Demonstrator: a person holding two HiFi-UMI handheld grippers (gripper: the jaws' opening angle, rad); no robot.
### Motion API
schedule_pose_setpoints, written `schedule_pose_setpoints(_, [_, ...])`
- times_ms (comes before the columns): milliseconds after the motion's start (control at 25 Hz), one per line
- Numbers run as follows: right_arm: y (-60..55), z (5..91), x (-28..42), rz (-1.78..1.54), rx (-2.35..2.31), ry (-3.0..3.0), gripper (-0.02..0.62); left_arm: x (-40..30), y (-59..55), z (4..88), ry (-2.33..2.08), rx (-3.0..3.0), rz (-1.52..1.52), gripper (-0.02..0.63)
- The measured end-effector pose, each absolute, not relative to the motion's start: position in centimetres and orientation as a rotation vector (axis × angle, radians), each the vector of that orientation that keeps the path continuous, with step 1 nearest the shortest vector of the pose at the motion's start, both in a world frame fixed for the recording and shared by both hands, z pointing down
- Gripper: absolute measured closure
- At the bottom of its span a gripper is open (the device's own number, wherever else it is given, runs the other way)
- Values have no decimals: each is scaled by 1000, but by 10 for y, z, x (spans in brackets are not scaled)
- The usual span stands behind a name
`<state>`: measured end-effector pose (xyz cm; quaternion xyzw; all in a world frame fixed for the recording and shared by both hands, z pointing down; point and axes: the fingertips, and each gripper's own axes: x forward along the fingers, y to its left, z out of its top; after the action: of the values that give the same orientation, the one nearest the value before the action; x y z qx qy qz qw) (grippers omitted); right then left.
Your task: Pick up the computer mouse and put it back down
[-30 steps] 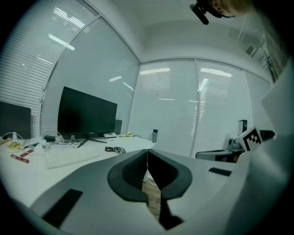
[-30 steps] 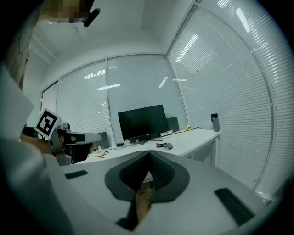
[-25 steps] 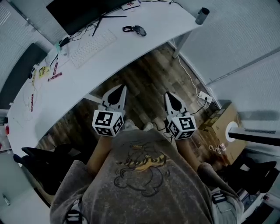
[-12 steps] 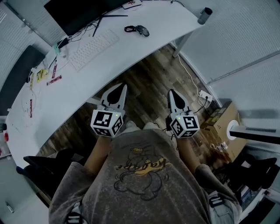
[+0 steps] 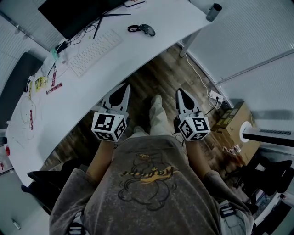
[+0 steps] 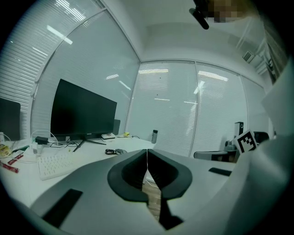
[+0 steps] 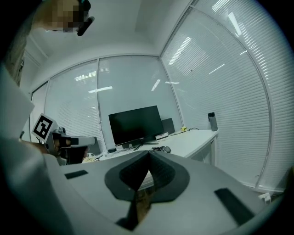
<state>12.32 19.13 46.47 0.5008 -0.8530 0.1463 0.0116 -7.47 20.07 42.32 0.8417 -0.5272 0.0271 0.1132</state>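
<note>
Mouse (image 5: 148, 30) | far end of tabletop (image 5: 138, 46), ahead between both, well apart | left claw (image 5: 126, 87), right claw (image 5: 180, 91) pressed together, empty

White desk (image 5: 170, 23), curved front edge, carries a white keyboard (image 5: 94, 53), taken as reference. Behind the keyboard: dark monitor (image 5: 73, 13) on its stand. Right of the keyboard, apart from it: black mouse (image 5: 148, 30), with a coiled cable (image 5: 133, 28) just beside it on the keyboard side. Far right of the keyboard, at the desk corner: dark upright bottle (image 5: 213, 12). Left of the keyboard: loose red pens (image 5: 54, 88). Wood floor (image 5: 156, 82) below; a power strip (image 5: 214, 97) lies on it, well right of the keyboard.
</note>
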Motion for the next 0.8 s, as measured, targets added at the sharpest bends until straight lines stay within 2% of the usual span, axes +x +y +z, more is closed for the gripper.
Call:
schedule_pose_setpoints(360, [137, 466, 120, 476, 1525, -2699, 589, -70, 149, 432, -1554, 2452, 80, 586])
schedule_pose_setpoints(800, [10, 455, 105, 490, 1413, -2758, 589, -76, 33, 421, -1625, 2396, 90, 586])
